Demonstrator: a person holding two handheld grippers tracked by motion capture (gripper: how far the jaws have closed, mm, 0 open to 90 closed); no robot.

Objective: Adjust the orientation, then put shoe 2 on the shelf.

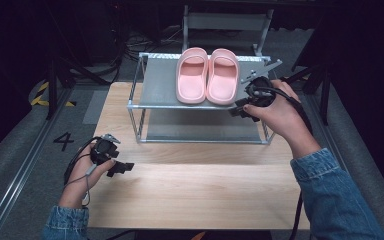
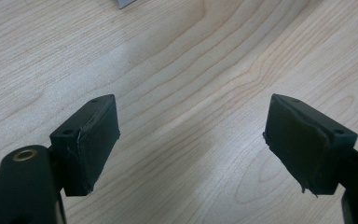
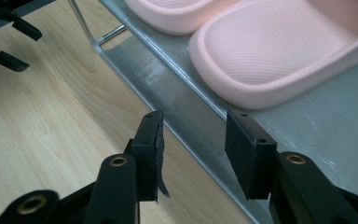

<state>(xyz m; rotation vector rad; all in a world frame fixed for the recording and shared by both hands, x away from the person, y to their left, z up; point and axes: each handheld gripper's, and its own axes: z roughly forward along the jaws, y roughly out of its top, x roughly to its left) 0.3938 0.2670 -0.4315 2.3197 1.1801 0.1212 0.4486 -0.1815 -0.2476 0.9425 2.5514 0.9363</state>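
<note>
Both pink slippers (image 1: 208,75) are sitting paired on the metal rack's top shelf (image 1: 160,85) at upper centre, right gripper (image 3: 193,140) hanging spread and empty beside them, left gripper (image 2: 191,140) idling spread over the wooden table (image 1: 195,190), so placement looks done.

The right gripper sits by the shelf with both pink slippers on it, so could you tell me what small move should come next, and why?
Probably draw the right gripper back from the rack. Both pink slippers lie side by side on its top shelf, and the jaws stand open with nothing between them, just off the shelf's front edge, so the placing looks finished.
</note>
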